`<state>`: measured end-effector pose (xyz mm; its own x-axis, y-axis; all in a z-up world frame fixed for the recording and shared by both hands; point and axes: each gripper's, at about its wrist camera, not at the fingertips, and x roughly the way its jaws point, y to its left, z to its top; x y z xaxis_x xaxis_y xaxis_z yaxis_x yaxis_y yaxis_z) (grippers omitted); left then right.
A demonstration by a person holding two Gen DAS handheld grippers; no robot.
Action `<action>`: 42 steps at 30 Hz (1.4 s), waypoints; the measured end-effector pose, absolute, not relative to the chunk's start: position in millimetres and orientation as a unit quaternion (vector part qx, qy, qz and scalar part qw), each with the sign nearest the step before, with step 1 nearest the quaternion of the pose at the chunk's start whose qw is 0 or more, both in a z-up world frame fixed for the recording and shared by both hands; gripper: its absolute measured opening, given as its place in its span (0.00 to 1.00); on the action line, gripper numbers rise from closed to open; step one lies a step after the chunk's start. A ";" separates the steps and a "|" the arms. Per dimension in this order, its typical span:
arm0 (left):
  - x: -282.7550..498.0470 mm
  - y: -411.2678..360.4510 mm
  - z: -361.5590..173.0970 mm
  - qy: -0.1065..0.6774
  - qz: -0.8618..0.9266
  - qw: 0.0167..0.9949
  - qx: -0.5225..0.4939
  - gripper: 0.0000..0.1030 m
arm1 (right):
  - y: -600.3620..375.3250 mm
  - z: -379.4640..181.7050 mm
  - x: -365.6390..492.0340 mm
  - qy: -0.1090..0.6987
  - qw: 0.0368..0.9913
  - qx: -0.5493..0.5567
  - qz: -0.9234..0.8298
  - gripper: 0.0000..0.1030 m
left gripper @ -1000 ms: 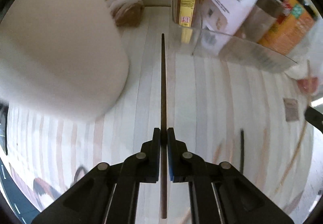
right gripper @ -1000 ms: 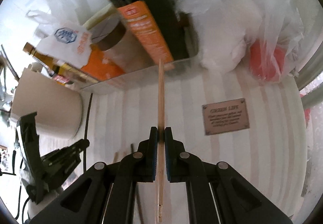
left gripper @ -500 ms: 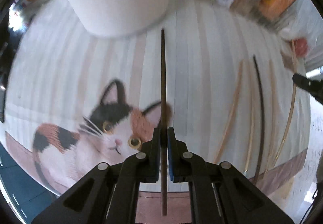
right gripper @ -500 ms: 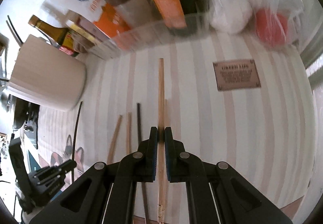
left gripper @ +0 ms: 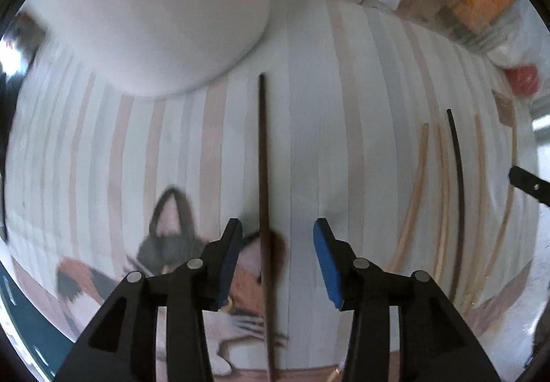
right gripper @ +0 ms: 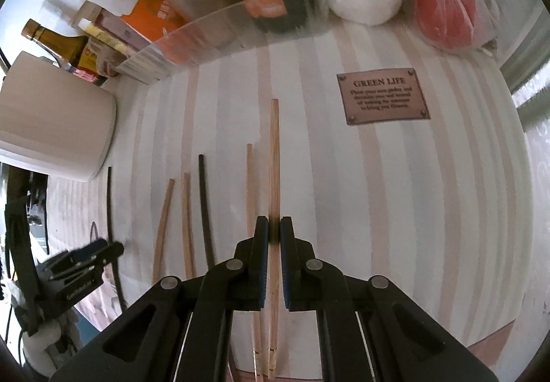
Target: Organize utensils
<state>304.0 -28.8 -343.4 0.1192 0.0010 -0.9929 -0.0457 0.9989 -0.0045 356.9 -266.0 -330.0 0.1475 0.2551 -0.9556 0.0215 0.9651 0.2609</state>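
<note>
Wooden and pale, a chopstick is clamped between the closed pads of the right tool, pointing away over the striped surface. Just left of it lie more chopsticks: a light one, a black one and two thin light ones. The left tool is opening its jaws; a dark chopstick stands between the blue pads, and they do not press it. A white cylinder stands beyond.
</note>
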 end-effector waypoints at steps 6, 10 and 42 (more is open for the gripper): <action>313.6 -32.5 -340.6 0.657 0.008 0.753 -0.020 0.03 | -265.1 -322.7 352.5 0.645 0.752 0.109 0.080 0.07; 294.9 3.9 -320.6 0.648 0.003 0.761 -0.033 0.03 | -264.2 -308.4 349.8 0.634 0.760 0.111 0.086 0.07; 269.9 35.8 -54.5 0.378 -0.043 0.919 -0.105 0.03 | -216.2 -155.7 369.1 0.506 0.835 0.129 0.174 0.07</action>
<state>269.9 35.8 -54.5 0.7111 -0.1583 -0.6850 -0.0003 0.9743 -0.2255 369.1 -216.2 -155.7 0.4270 0.4210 -0.8003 -0.1598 0.9062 0.3914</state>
